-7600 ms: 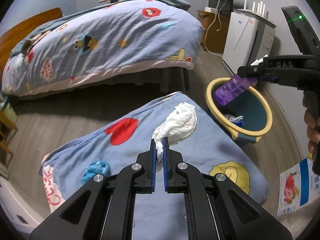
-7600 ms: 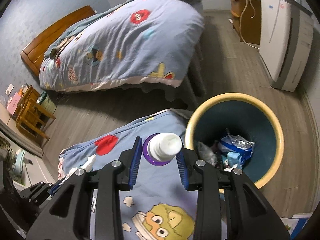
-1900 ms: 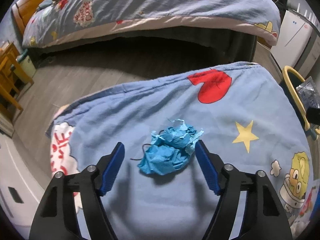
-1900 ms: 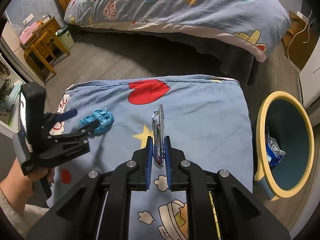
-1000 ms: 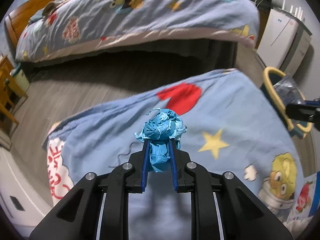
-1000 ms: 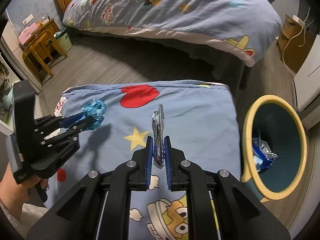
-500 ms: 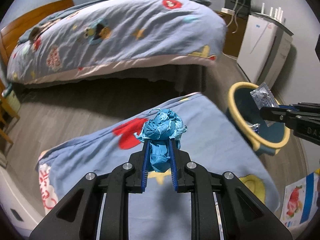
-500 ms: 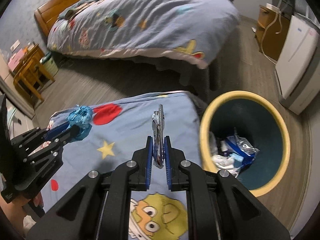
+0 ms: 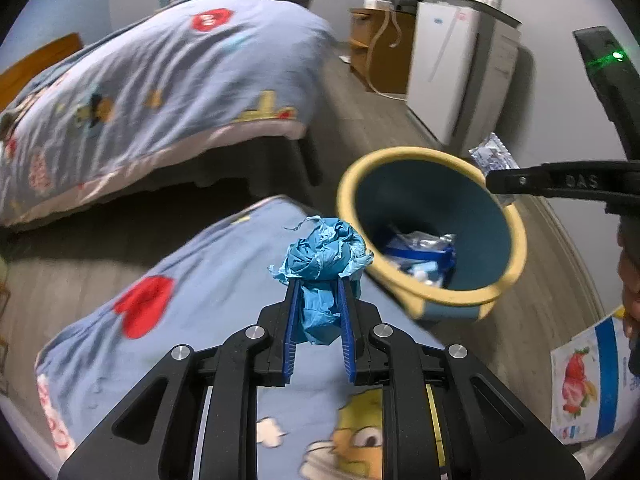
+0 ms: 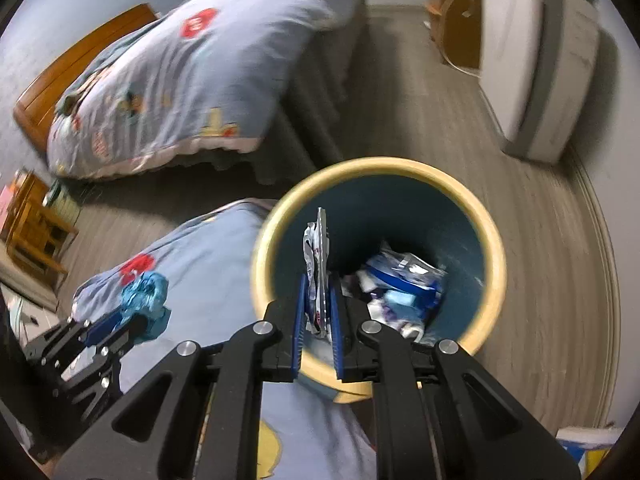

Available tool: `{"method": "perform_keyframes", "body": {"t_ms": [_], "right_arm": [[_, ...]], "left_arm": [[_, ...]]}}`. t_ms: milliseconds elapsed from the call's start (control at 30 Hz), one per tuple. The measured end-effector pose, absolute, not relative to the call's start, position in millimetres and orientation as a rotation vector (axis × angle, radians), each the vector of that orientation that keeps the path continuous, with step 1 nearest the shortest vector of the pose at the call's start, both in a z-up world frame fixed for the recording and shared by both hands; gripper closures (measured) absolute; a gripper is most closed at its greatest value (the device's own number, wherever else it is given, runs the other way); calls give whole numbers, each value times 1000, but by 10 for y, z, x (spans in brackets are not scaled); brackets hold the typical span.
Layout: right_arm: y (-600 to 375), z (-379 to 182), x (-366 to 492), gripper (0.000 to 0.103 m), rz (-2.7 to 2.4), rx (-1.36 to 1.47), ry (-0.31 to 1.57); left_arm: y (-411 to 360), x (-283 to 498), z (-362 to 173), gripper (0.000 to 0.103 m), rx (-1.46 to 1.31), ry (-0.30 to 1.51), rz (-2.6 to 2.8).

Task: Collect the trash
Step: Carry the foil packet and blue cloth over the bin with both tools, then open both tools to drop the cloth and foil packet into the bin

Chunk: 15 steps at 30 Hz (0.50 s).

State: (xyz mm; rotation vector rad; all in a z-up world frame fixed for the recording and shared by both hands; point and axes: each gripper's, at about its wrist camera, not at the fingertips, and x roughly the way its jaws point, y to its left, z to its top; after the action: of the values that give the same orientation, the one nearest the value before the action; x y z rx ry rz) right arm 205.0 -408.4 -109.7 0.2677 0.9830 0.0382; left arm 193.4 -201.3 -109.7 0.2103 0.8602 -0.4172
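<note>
Wrapper (image 10: 318, 276) pinched in right claw (image 10: 317, 280) over bin (image 10: 496, 280).

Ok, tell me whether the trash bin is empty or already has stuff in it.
Not empty. The trash bin holds a pile at the bottom: a blue-and-white wrapper and other crumpled bits. It is well short of full; most of the inner wall shows.

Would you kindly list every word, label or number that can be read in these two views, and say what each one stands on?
"DAS": raised letters on the right gripper arm, seen from the left wrist view.
White appliance: a small blue mark, too blurred to read.
Strawberry packet on the floor: print too small to read.
Silver wrapper in the right gripper: printing unreadable.
Quilt on the bed: pictures only, any lettering blurred.
</note>
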Motion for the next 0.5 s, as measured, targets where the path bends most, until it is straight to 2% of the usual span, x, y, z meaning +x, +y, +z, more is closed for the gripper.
{"method": "perform_keyframes", "body": {"t_ms": [500], "right_arm": [[-4812, -1510, 2073, 92, -69, 471, 1041]], "left_arm": [[-2845, 2240, -1289, 83, 247, 894, -558]]}}
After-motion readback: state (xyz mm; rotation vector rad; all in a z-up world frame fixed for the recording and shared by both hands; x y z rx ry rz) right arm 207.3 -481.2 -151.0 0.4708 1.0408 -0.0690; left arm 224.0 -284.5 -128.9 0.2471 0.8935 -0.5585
